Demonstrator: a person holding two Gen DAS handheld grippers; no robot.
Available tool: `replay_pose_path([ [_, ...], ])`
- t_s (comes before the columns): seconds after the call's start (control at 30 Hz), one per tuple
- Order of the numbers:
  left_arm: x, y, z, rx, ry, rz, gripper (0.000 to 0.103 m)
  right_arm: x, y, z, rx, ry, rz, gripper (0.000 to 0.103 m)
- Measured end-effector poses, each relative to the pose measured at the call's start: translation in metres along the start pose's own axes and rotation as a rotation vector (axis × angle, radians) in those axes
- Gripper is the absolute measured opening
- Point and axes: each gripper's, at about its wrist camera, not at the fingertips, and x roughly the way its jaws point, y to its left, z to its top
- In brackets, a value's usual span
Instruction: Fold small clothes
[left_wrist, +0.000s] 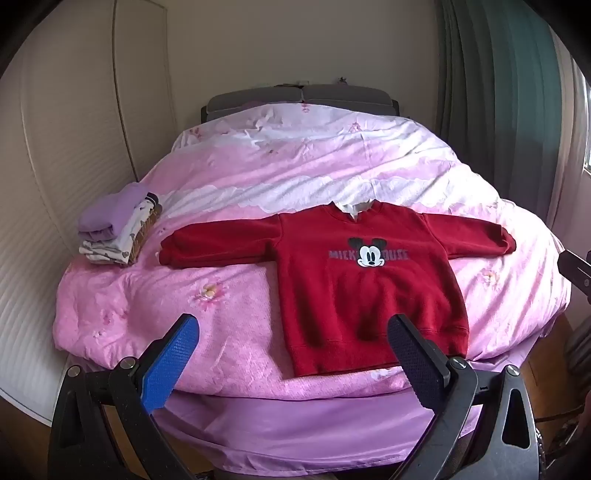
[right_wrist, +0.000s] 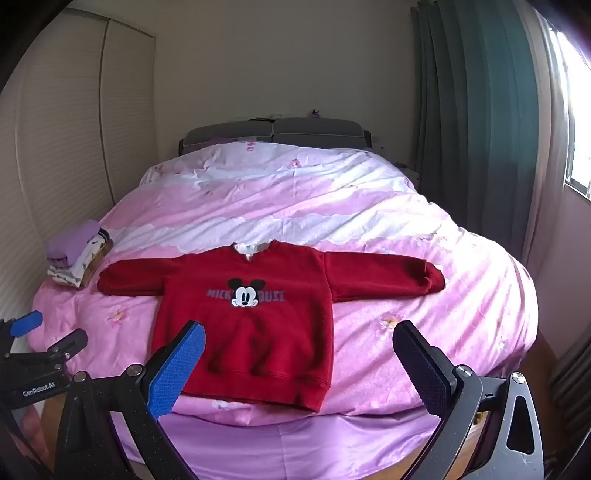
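Here, a red sweater (left_wrist: 354, 280) with a cartoon mouse on the front lies flat on the bed (left_wrist: 236, 295), near the foot end. Both sleeves are stretched out to the sides. The bed has a pink blanket with flowers. A small pile of folded clothes (left_wrist: 114, 232) sits close to the end of one sleeve, by the edge of the bed. The left tool (left_wrist: 293, 332) hangs over the foot of the bed, wide open and holding nothing. The right tool (right_wrist: 299, 341) is wide open too, with nothing in it, above the bottom of the sweater.
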Motion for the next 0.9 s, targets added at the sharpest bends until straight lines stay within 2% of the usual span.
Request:
replay_pose_path([
  [0.2, -0.002, 0.002, 0.000, -0.009, -0.024, 0.021, 0.103, 0.000, -0.001, 0.000, -0.002, 0.002, 0.000, 0.103],
  [0.9, -0.001, 0.009, 0.000, -0.024, -0.020, 0.002, 0.103, 0.001, -0.003, 0.001, -0.003, 0.000, -0.003, 0.103],
])
